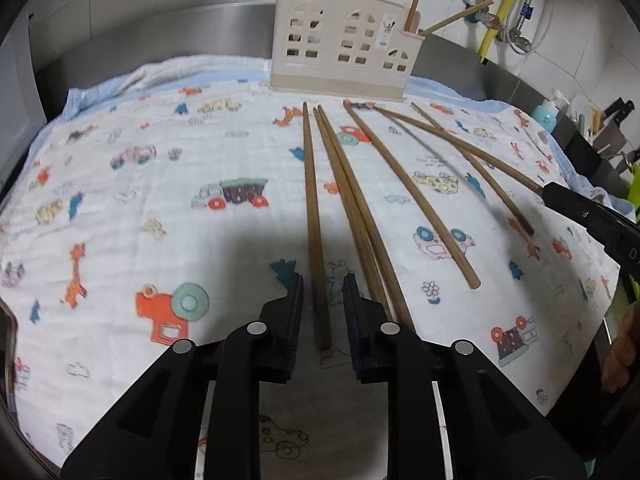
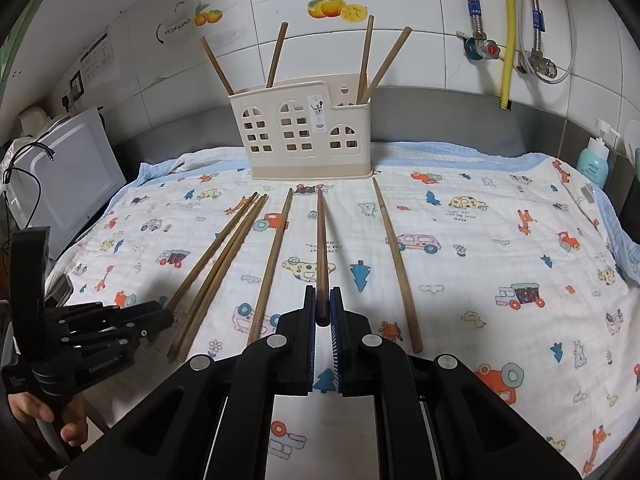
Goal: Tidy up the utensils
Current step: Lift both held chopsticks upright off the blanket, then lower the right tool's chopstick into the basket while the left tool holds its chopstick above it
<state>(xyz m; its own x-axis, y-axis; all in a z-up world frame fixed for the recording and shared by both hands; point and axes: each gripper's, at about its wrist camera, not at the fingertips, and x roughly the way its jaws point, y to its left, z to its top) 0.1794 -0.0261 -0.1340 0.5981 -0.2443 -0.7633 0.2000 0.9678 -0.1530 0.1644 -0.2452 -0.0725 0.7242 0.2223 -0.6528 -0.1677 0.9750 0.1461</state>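
White wall tiles [image 2: 432, 48] are reflecting the room light, a yellow hose [image 2: 509, 32] is hanging down them, and a steel backsplash [image 2: 440, 116] is running beneath.

A cartoon-print cloth [image 2: 500, 216] carries loose chopsticks [image 2: 272, 264] and a beige holder [image 2: 304, 140].

chopsticks [image 2: 224, 268] lie in a row on the cloth [image 2: 480, 264] before the holder [image 2: 304, 136].
the holder stands at the cloth's back edge with more chopsticks in it; a bottle [image 2: 594, 162] stands far right, an appliance [image 2: 68, 176] at left.
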